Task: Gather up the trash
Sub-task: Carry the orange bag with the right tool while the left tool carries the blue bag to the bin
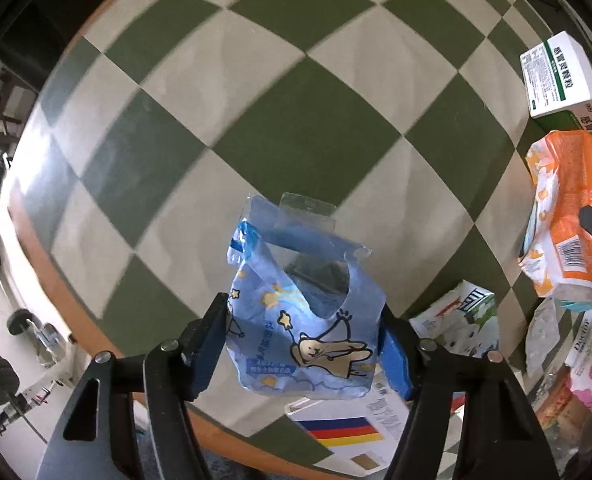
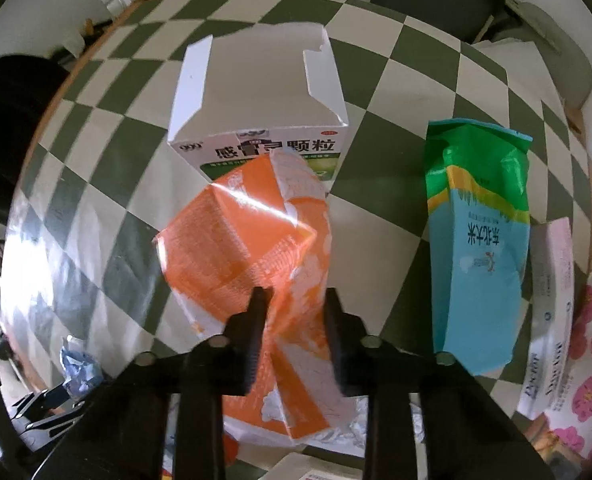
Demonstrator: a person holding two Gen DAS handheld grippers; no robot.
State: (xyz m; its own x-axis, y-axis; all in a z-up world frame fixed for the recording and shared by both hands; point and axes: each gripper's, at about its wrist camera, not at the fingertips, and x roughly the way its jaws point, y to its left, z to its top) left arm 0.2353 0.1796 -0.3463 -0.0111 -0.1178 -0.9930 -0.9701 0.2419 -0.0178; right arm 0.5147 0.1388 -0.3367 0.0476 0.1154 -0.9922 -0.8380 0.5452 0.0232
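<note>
Where clutter crowds: white box (image 2: 256,96) behind orange wrapper (image 2: 252,240).

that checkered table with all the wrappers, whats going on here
A person is clearing trash with a handheld gripper in each hand. The left gripper is clamped on a crumpled blue cartoon wrapper, and the right gripper pinches an orange packet that leans against a white medicine box. A teal rice bag and other packaging lie on the table.
</note>
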